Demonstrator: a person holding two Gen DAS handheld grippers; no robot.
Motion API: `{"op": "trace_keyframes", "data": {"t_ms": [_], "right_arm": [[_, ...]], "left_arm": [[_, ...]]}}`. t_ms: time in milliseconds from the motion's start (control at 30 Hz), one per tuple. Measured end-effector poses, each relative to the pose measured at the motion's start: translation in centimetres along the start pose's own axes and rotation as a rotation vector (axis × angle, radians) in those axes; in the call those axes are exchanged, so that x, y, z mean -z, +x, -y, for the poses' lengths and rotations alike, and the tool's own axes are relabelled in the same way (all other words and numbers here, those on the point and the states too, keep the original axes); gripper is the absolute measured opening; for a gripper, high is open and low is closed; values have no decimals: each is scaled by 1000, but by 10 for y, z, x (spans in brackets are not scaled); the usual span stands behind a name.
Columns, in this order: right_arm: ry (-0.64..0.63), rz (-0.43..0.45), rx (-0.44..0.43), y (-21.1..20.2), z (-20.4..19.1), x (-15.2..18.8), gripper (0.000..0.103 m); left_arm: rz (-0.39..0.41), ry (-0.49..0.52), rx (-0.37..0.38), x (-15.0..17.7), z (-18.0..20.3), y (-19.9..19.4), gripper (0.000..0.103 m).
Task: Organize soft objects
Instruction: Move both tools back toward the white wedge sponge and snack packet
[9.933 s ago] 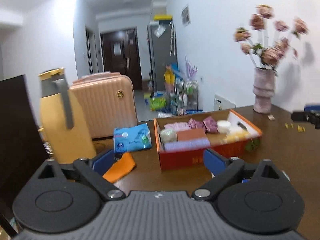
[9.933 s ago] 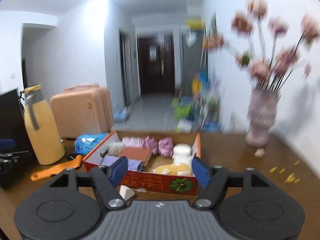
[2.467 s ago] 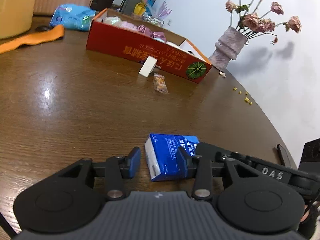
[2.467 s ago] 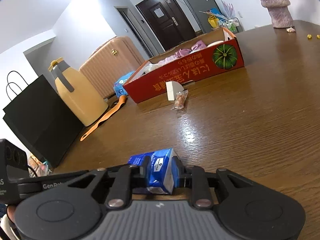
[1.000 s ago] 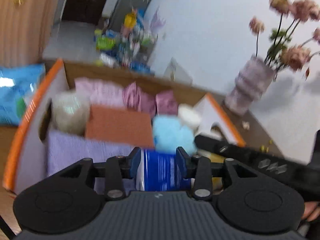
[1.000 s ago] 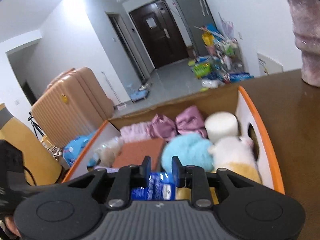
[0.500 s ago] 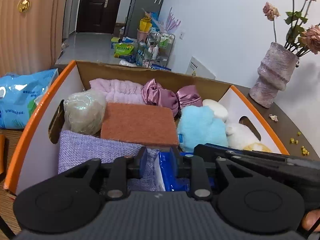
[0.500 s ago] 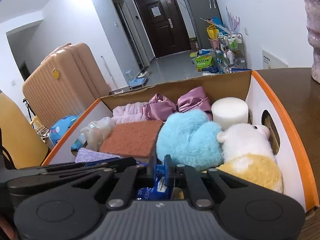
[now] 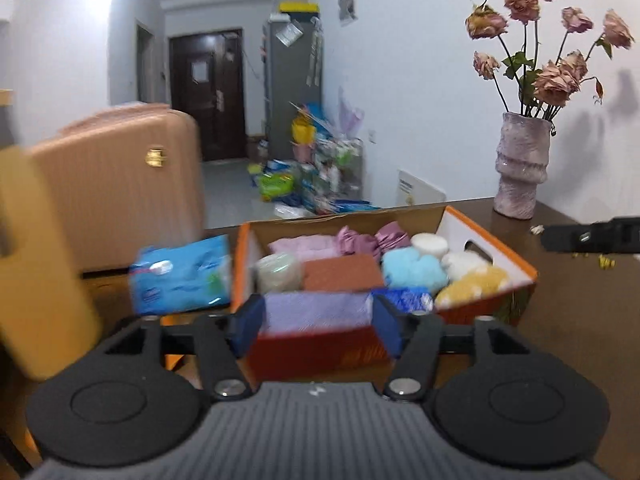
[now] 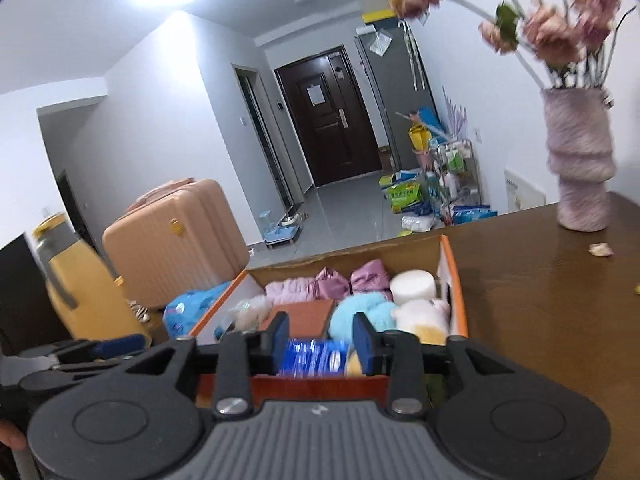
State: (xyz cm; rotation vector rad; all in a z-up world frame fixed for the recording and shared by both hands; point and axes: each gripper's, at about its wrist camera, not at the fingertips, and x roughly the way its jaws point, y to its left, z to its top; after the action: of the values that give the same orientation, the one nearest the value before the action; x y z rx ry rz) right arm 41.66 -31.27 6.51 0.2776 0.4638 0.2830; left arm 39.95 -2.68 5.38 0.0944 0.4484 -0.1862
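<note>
A: Ahead of both our jaws we have the table point(image 10: 560, 320), and on it the box point(image 9: 490, 240), orange-rimmed with a red front. It sits straight beyond our left gripper point(image 9: 318, 322) and just past our right gripper point(image 10: 320, 338).

B: How do our jaws stand?

A: Both pairs are spread wide and hold nothing. We see the box front through the gap of the left pair, and the tissue pack point(image 10: 314, 358) through the gap of the right, lying in the box at its near edge.

B: And from the left?

A: The pack point(image 9: 404, 298) lies just beyond our right-hand finger, between the purple cloth point(image 9: 316, 308) and the yellow plush point(image 9: 472, 284).

B: What else is in there?

A: Behind those we make out a brown pad point(image 9: 342, 274), a blue plush point(image 9: 414, 270), a white plush point(image 10: 420, 312), pink cloth point(image 9: 298, 248) and a white roll point(image 9: 430, 244).

B: Outside the box?

A: A wipes bag point(image 9: 182, 274) beyond our left finger, and a vase point(image 9: 520, 170) far off to the right.
</note>
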Motion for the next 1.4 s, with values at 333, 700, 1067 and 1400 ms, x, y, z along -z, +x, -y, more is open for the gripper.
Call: {"op": "trace_keyframes", "data": {"t_ms": [333,700,1067,1400], "right_arm": [[-62,-23,22,-102,-47,102,55],[-48,-85,-15,-143,-70,142,57],[-43,-113,23,-124,-67,149,57],[-148,-122,69,1,-71,121,48]], "left_arm": [[-48,-79,-64,98,6,-122,87],[-38,-95,-96,122,4,-180,89],[-64,-84,-68,122,12,-155,89],[-70,-30,-116,98,6,-72,89]]}}
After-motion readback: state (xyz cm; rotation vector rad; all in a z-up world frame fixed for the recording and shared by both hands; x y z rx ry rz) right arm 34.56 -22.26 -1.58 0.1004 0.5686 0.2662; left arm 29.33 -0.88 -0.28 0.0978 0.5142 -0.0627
